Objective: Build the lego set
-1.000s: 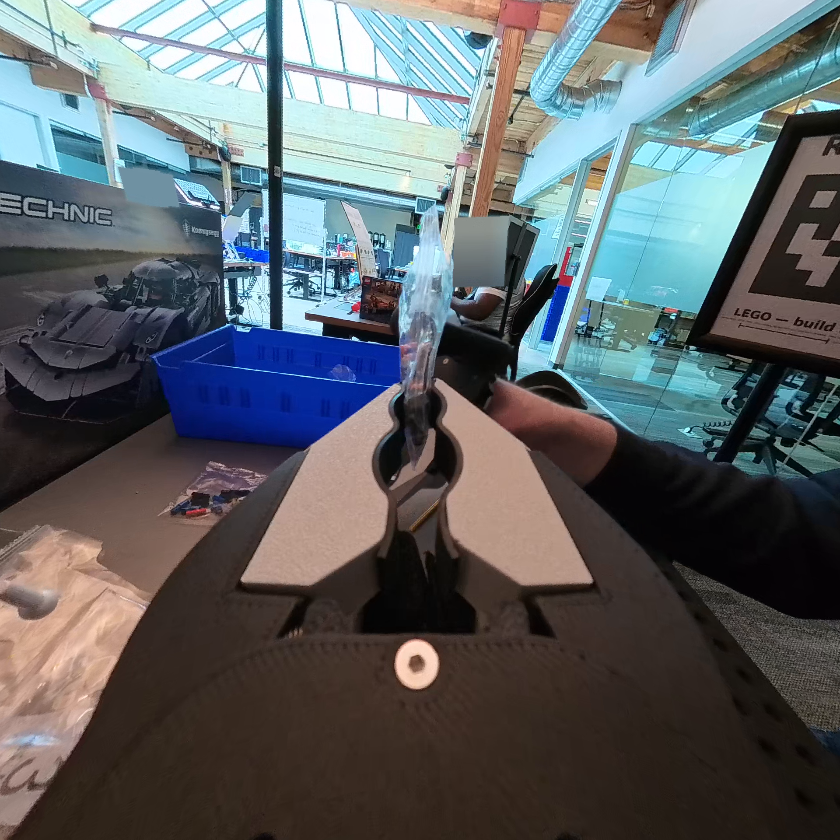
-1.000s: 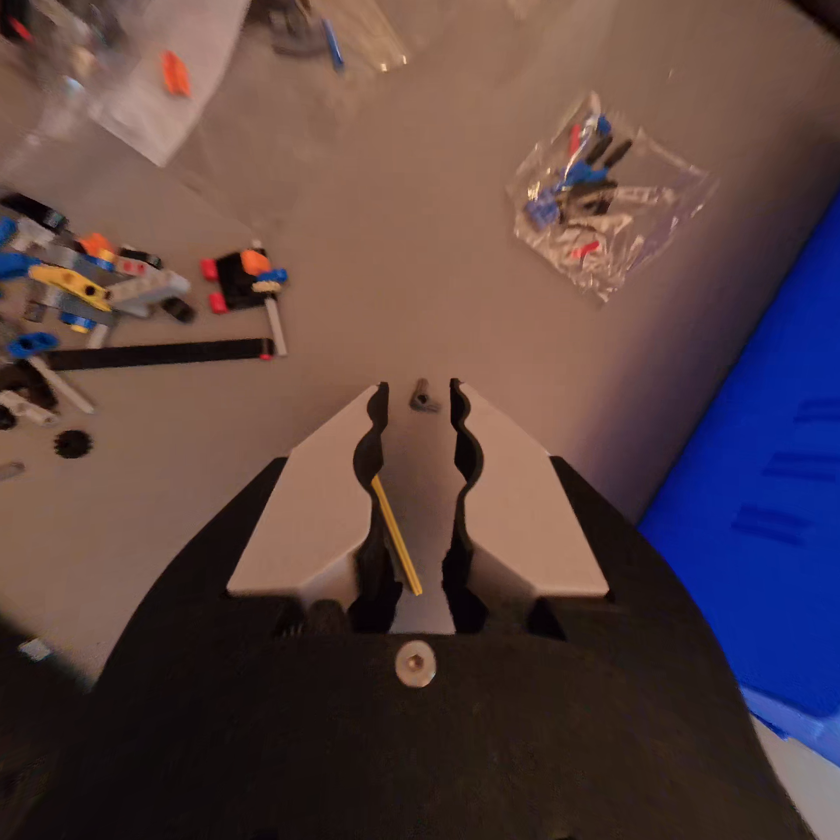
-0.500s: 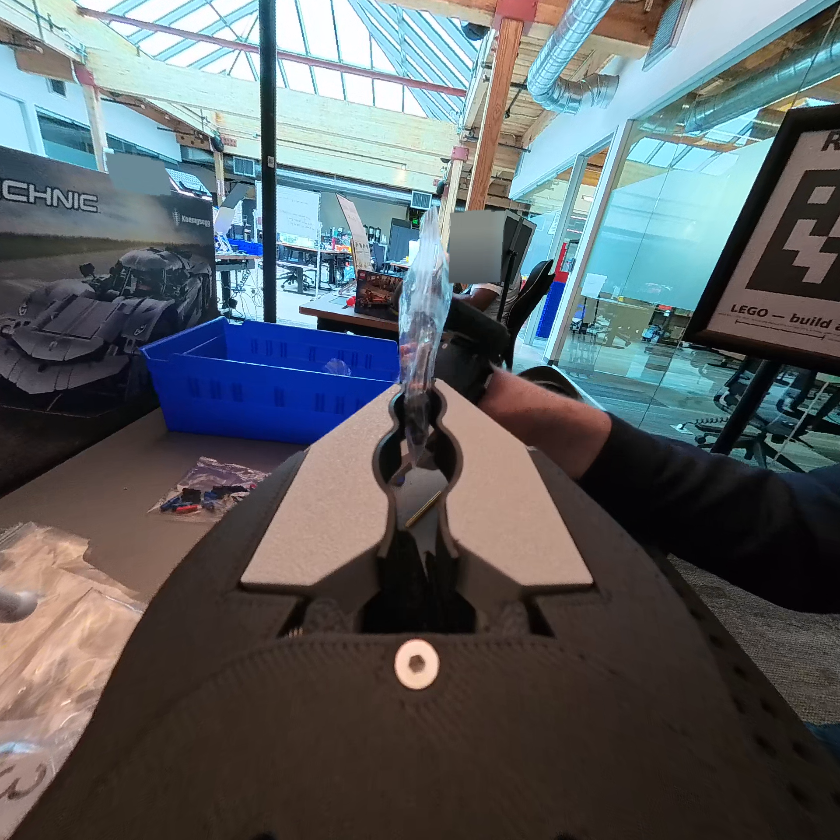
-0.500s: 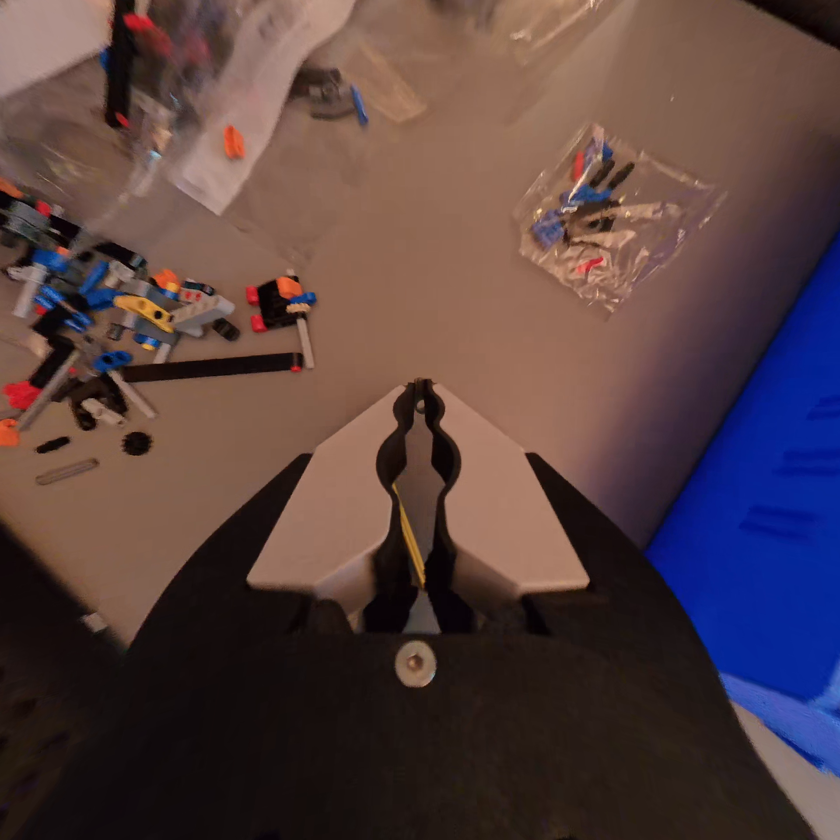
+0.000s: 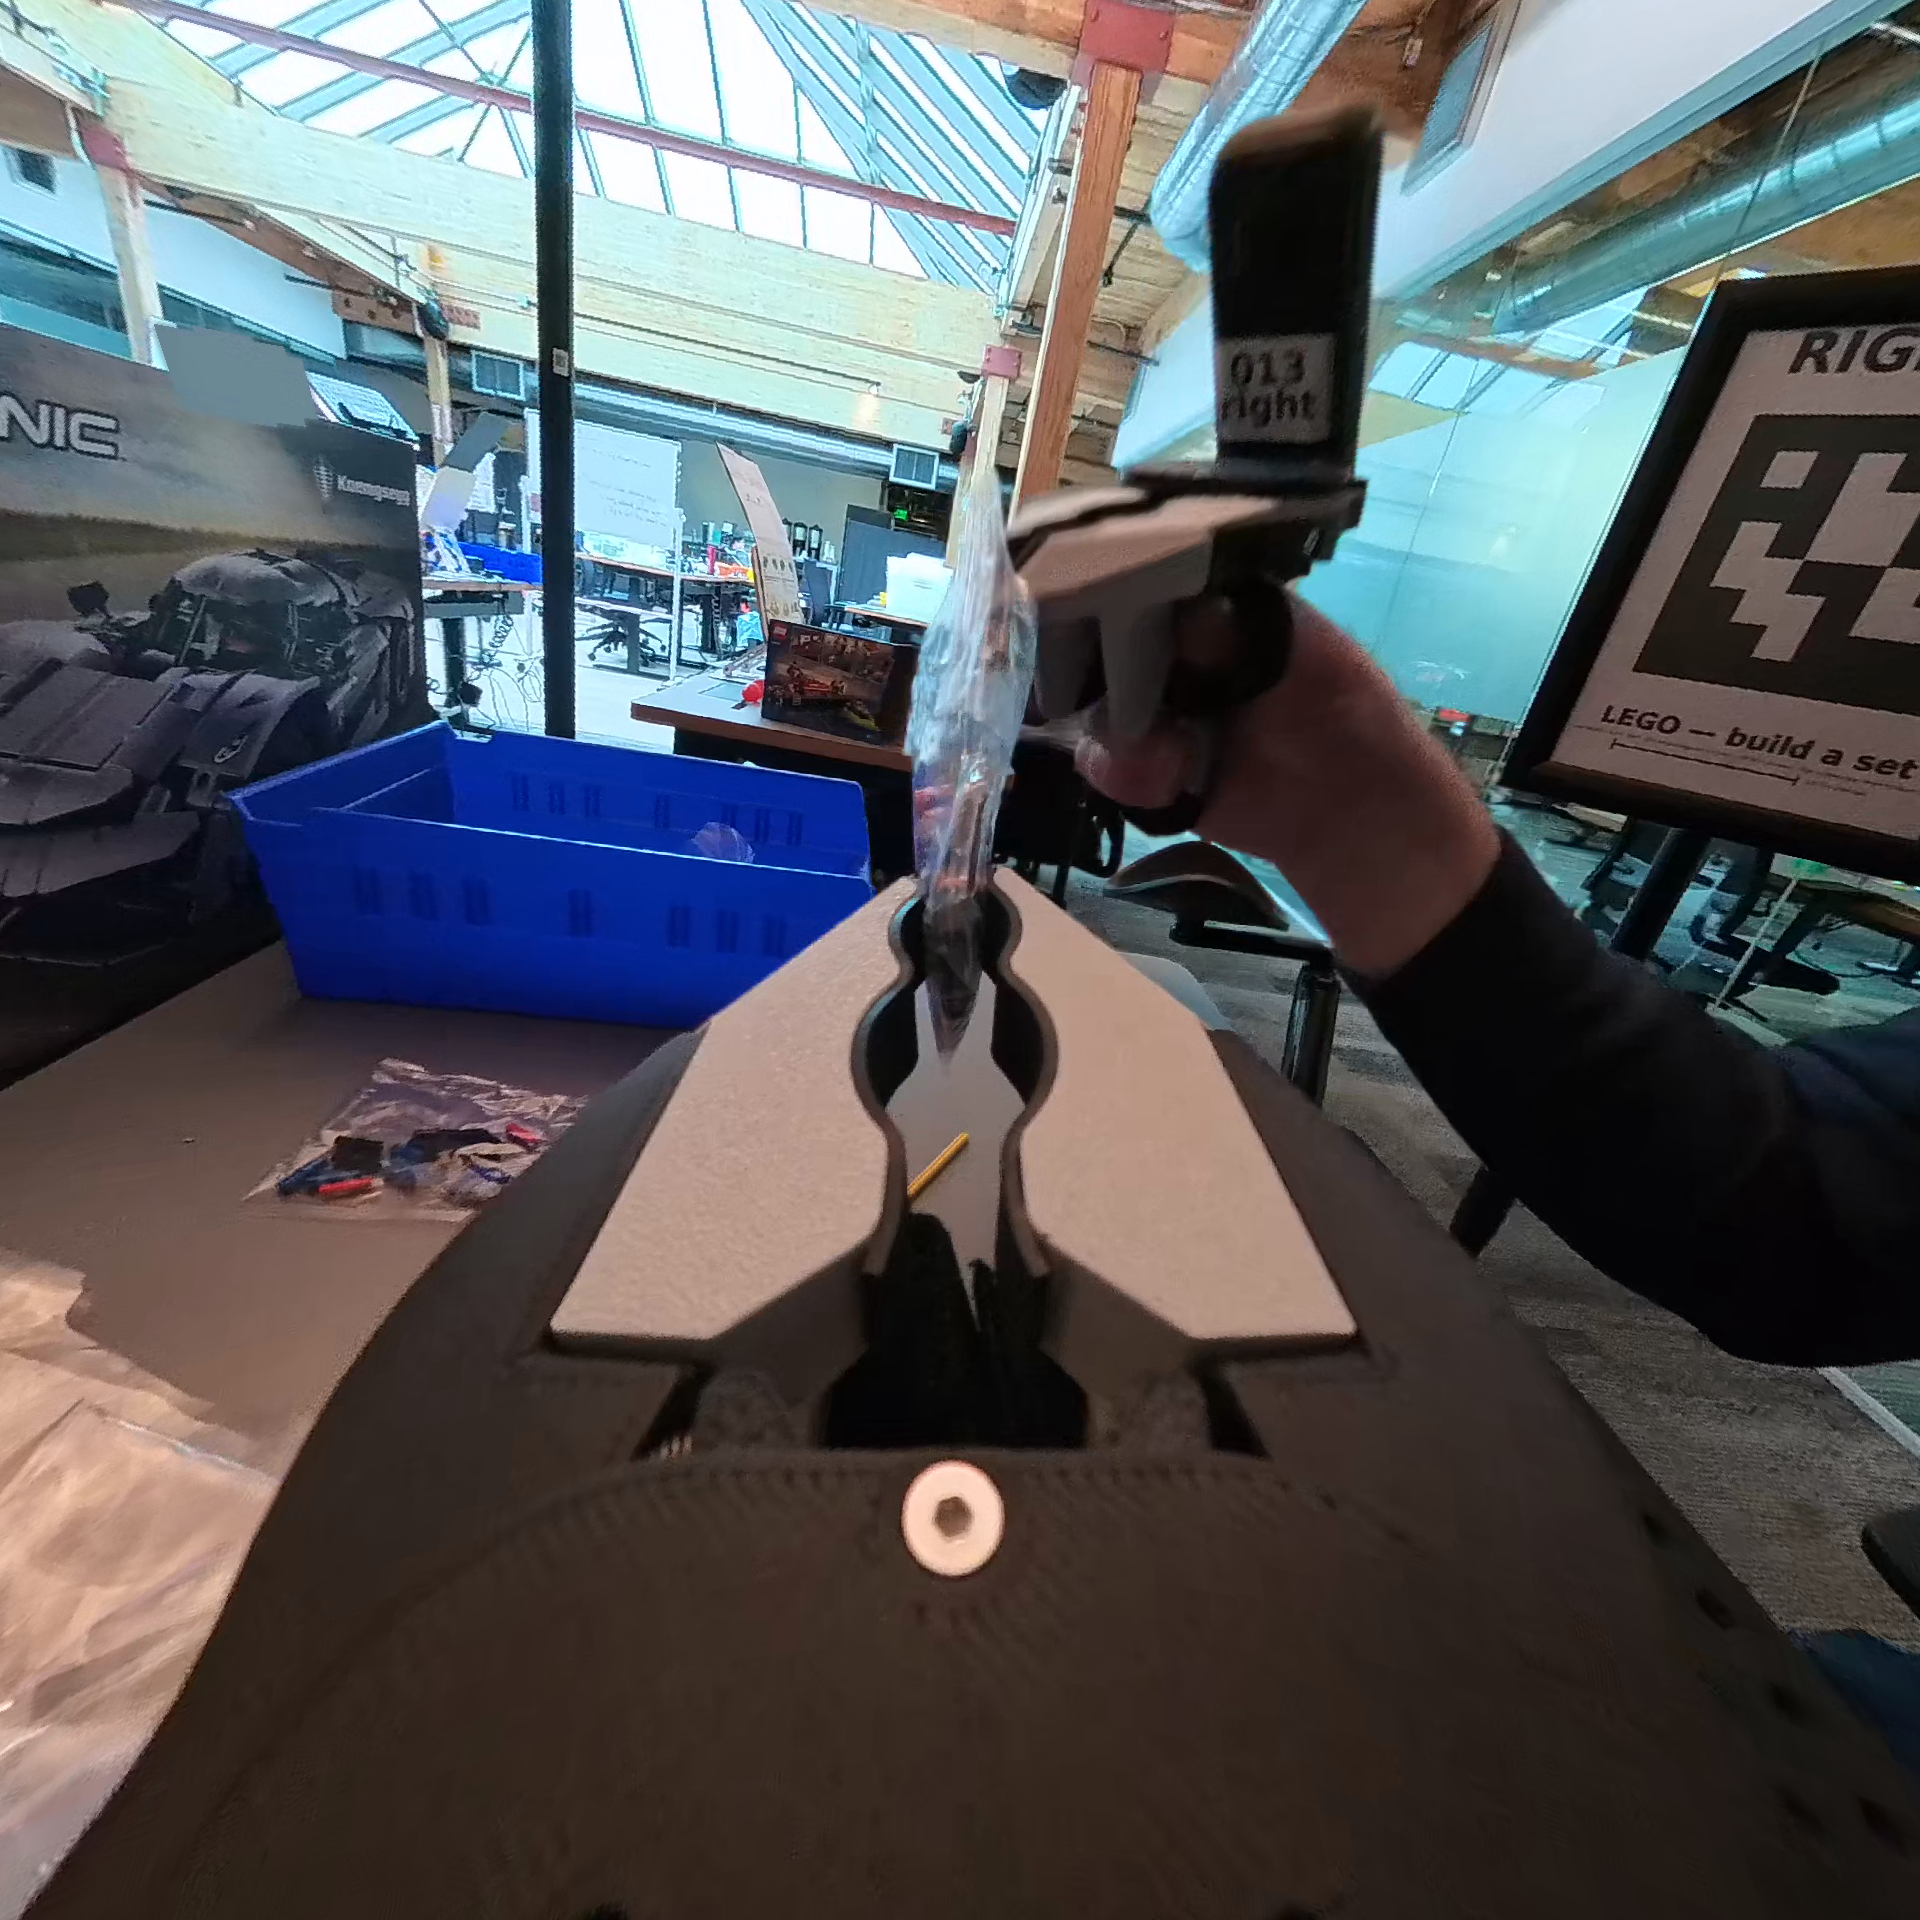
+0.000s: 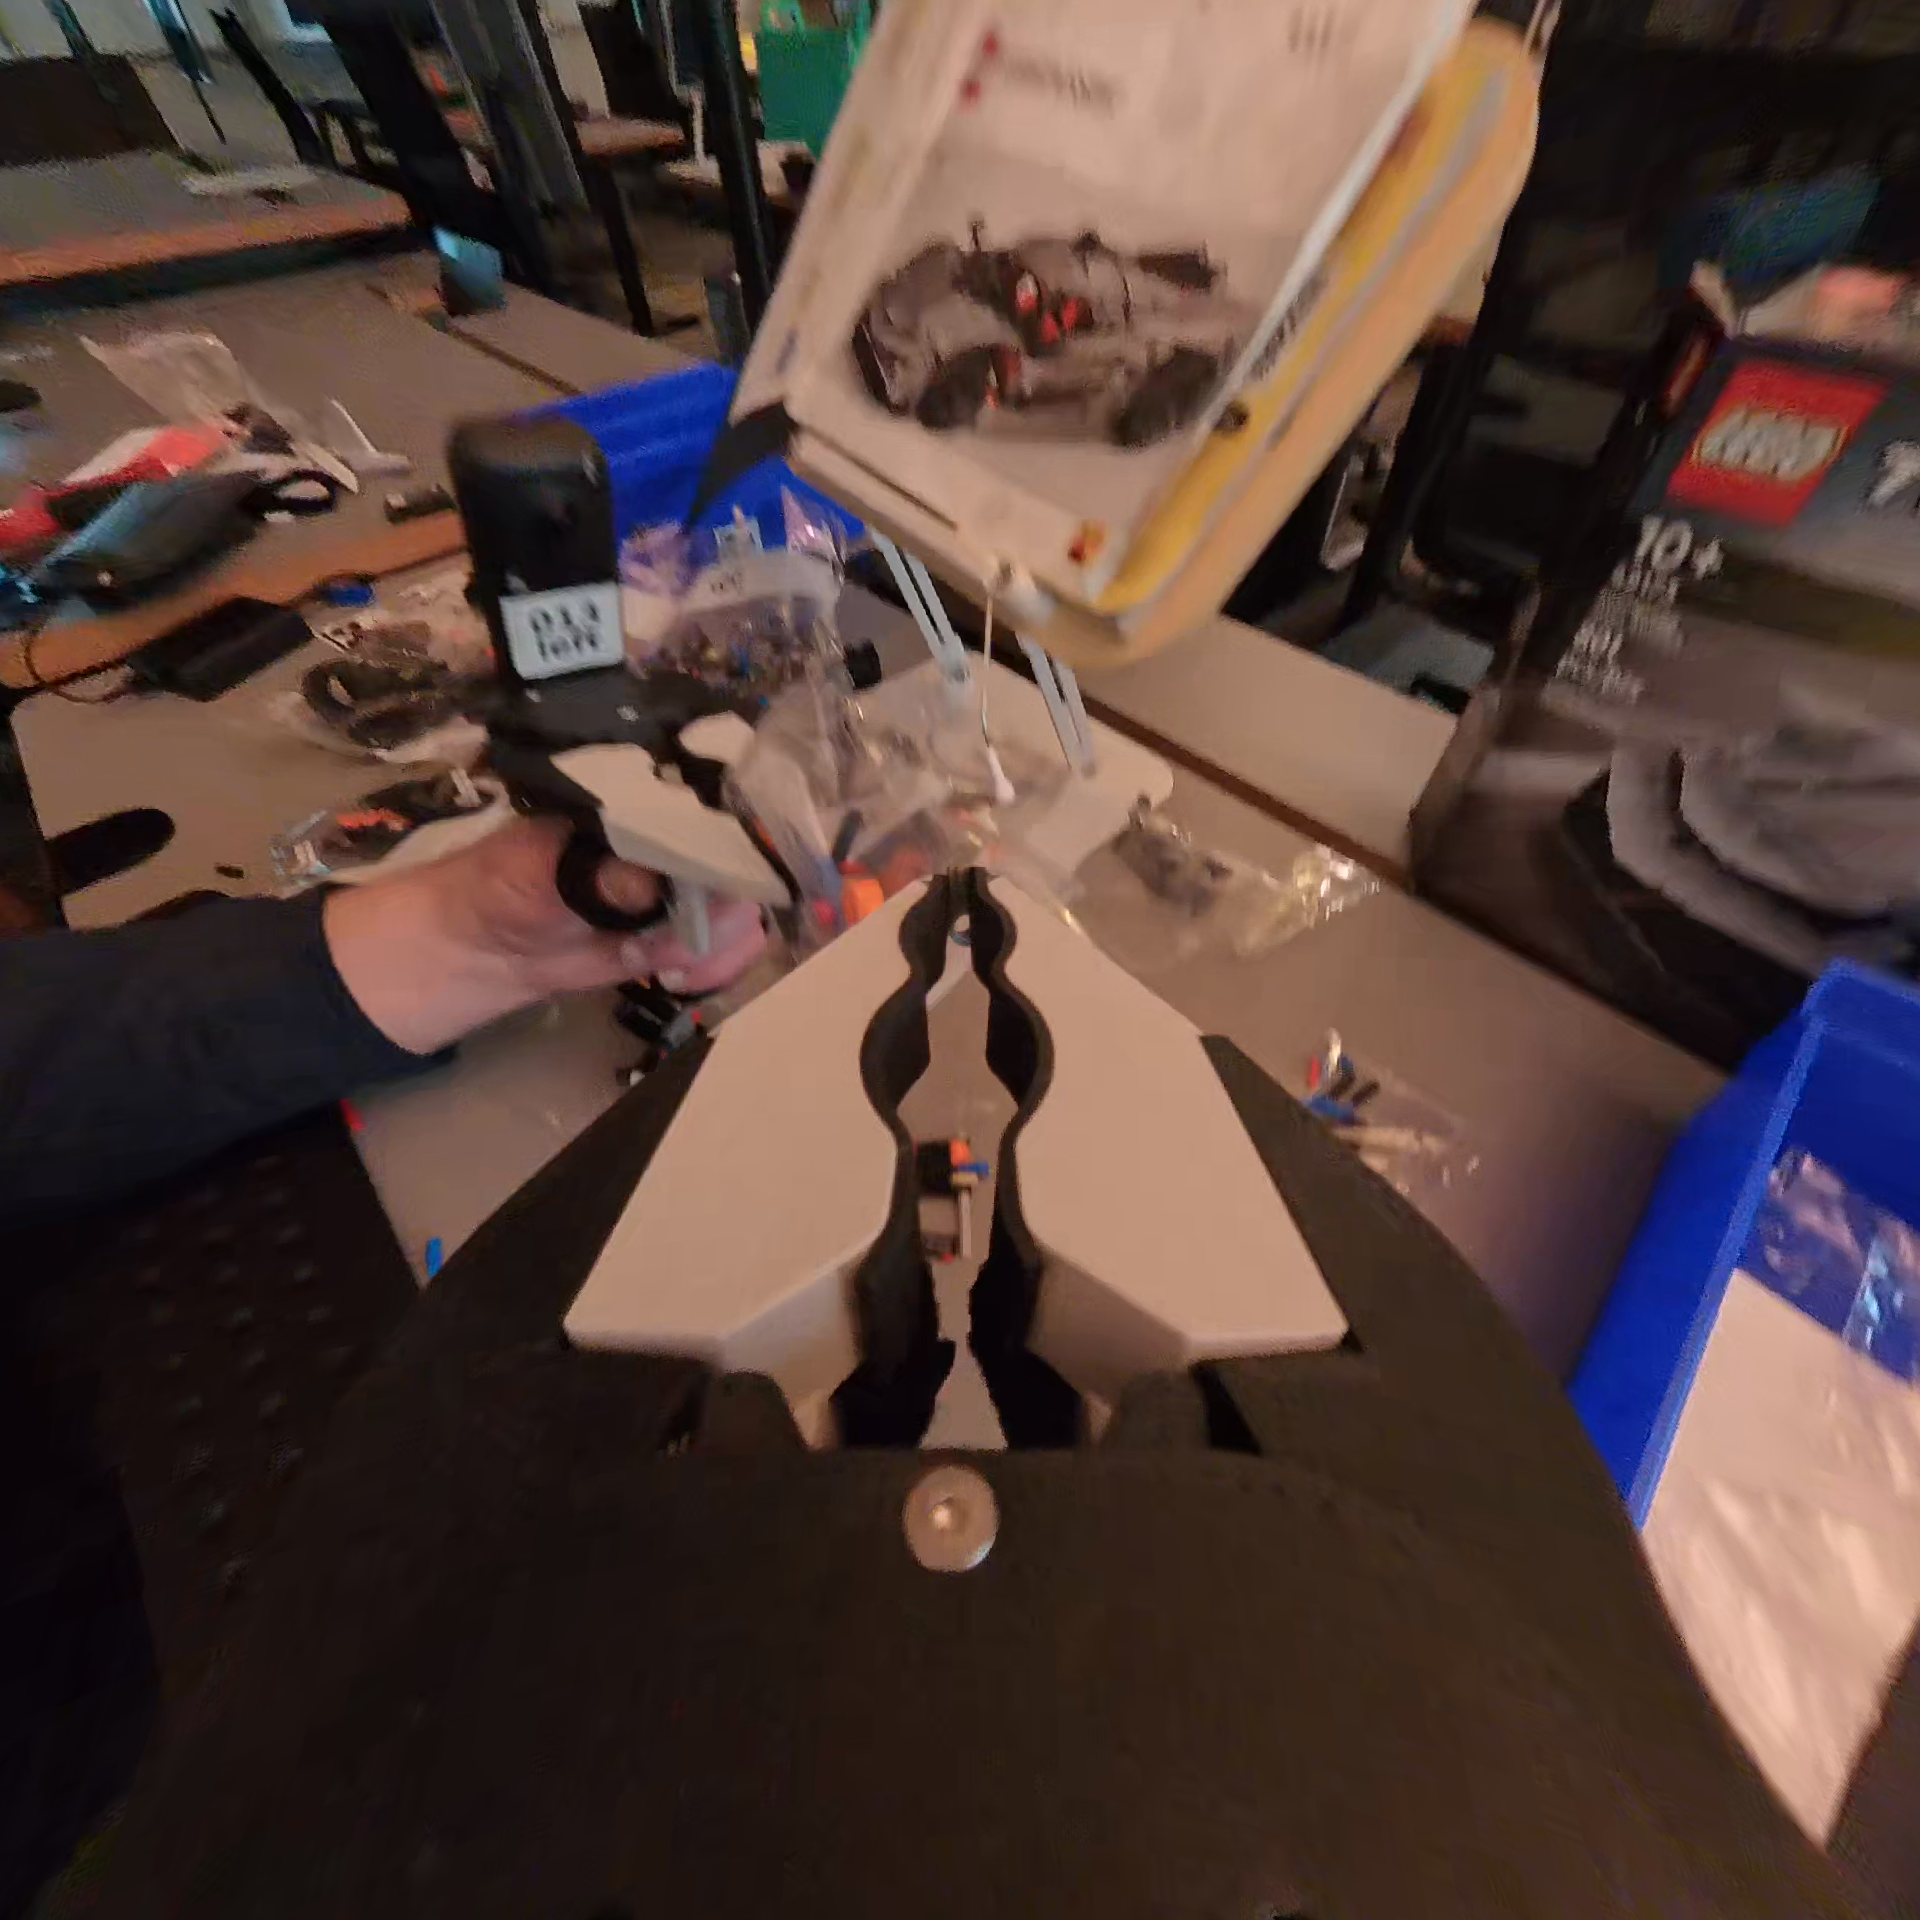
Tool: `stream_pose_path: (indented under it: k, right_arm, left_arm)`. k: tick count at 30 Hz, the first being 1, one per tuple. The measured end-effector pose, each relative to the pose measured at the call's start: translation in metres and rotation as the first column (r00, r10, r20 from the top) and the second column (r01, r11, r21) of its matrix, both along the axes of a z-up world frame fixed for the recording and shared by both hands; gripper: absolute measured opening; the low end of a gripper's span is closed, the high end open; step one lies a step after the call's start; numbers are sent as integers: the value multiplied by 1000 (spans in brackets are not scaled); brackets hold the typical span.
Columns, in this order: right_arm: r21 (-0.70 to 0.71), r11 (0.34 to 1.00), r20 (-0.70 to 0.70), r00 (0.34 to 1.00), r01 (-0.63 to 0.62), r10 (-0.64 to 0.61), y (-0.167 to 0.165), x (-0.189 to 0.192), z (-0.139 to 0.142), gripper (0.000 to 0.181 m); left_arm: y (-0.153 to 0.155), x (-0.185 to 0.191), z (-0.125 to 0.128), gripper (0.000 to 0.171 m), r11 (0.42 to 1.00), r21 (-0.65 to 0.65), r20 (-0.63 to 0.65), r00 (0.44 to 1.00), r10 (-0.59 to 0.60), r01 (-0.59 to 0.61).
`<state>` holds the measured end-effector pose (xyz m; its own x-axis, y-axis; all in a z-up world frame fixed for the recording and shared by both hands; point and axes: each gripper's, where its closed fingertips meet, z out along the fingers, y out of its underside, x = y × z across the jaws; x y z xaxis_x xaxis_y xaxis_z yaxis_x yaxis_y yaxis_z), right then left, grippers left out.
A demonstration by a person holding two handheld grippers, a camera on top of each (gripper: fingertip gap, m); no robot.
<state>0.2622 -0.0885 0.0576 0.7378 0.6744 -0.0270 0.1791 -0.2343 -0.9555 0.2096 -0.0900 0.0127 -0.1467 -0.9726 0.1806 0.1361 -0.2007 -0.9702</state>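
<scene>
My left gripper [image 5: 956, 904] is shut on the lower end of a clear plastic bag of small parts [image 5: 966, 686] and holds it upright above the grey table [image 5: 208, 1091]. My right gripper [image 6: 961, 894], held by a hand, is up at the same bag [image 6: 883, 769], and its tips are shut on the bag's upper edge. It shows in the left wrist view [image 5: 1029, 551] against the bag's top right. The left gripper shows in the right wrist view [image 6: 769, 831], left of the bag. A small black, orange and blue assembly [image 6: 951, 1184] lies on the table below.
A blue bin [image 5: 561, 862] stands at the table's far side, also at the right [image 6: 1787, 1195]. A small bag of parts [image 5: 416, 1153] lies before it. The set's box [image 6: 1714, 623], an instruction booklet on a stand [image 6: 1091, 260] and a framed sign [image 5: 1766, 571] stand around. The gap from one gripper's tips to the other's is roughly 8 cm.
My right gripper shut near a small grey piece on the table, then rose and tilted up to the bag's top. My left gripper has kept hold of the bag.
</scene>
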Motion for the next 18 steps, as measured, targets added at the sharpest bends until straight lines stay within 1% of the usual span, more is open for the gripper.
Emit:
stream_pose_path:
  k: [2,4,7,9,10,13,18]
  right_arm:
    - [25,999,-1,1000,-31,31,-3,-12,14,1]
    - [28,998,9,999,-52,51,-5,-22,20,1]
    - [-11,998,31,997,-64,64,-4,-32,15,1]
    - [-29,995,28,995,-97,98,-6,-40,12,2]
    - [-37,993,18,994,-108,109,-8,-43,12,6]
    - [-25,997,8,997,-77,77,-5,-40,16,13]
    - [17,998,-27,998,-55,55,-11,-29,24,11]
  left_arm:
    - [-3,1,1,6,1000,-1,6,1000,-15,15]
    - [-5,2,1,6,1000,-3,11,1000,-24,24]
    - [-9,2,5,6,999,-12,35,999,-42,42]
    - [-9,1,7,6,999,-14,44,998,-46,47]
    - [-9,1,8,6,999,-17,49,998,-47,48]
    - [-9,-1,10,6,998,-27,67,996,-54,55]
    - [-10,-2,13,6,997,-33,86,994,-62,65]
